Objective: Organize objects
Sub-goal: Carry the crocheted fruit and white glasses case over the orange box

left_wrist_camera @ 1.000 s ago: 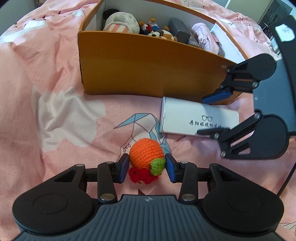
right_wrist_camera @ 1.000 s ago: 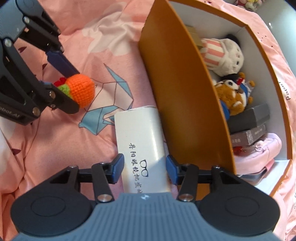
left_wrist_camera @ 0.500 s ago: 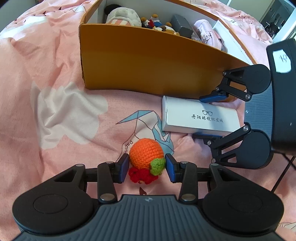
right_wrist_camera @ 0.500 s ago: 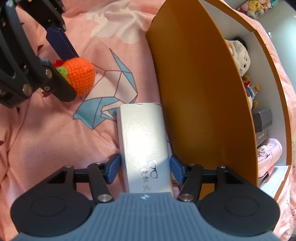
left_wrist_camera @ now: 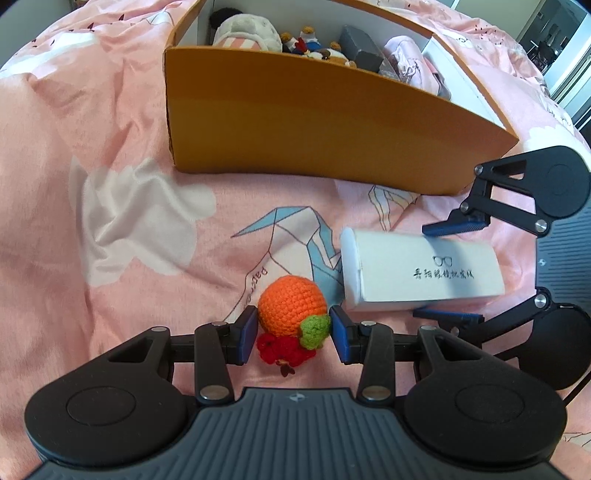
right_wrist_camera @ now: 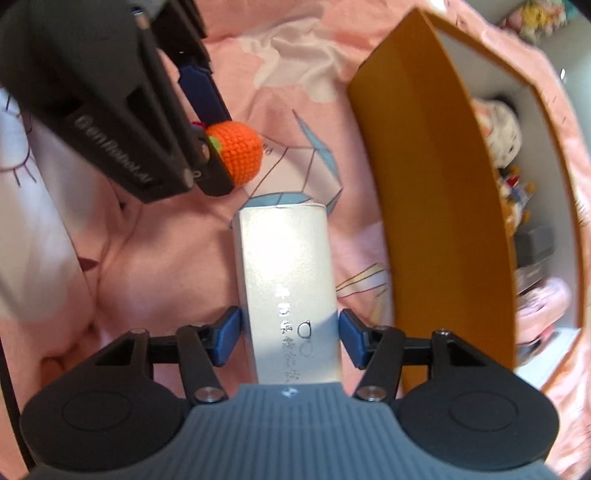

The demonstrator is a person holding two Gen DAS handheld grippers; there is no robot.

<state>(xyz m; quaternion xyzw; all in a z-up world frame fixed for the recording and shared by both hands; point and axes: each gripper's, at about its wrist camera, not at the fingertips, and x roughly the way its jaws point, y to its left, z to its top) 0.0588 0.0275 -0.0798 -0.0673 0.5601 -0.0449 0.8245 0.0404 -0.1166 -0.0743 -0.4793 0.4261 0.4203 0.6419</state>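
A crocheted orange toy [left_wrist_camera: 290, 306] with a green leaf and red bits sits between the blue pads of my left gripper [left_wrist_camera: 293, 332], which is shut on it just above the pink bedsheet. The right wrist view shows the same toy [right_wrist_camera: 238, 155] in the left gripper [right_wrist_camera: 221, 144] at upper left. A white glasses case [right_wrist_camera: 288, 266] with printed glasses and writing lies lengthwise between the pads of my right gripper [right_wrist_camera: 290, 332], which is shut on its near end. In the left wrist view the case [left_wrist_camera: 424, 273] and right gripper [left_wrist_camera: 421, 271] are at the right. The orange box [left_wrist_camera: 332, 122] stands behind.
The orange box [right_wrist_camera: 424, 184] has white inner walls and holds a plush toy [left_wrist_camera: 243, 29], small figures, a grey box [left_wrist_camera: 360, 46] and a pink pouch [left_wrist_camera: 406, 59]. A wrinkled pink bedsheet [left_wrist_camera: 110, 110] with white patches and an origami print lies under everything.
The right gripper and the white case between its pads have shifted away from the orange box's wall, closer to the crocheted toy. The left gripper keeps its hold in the same place.
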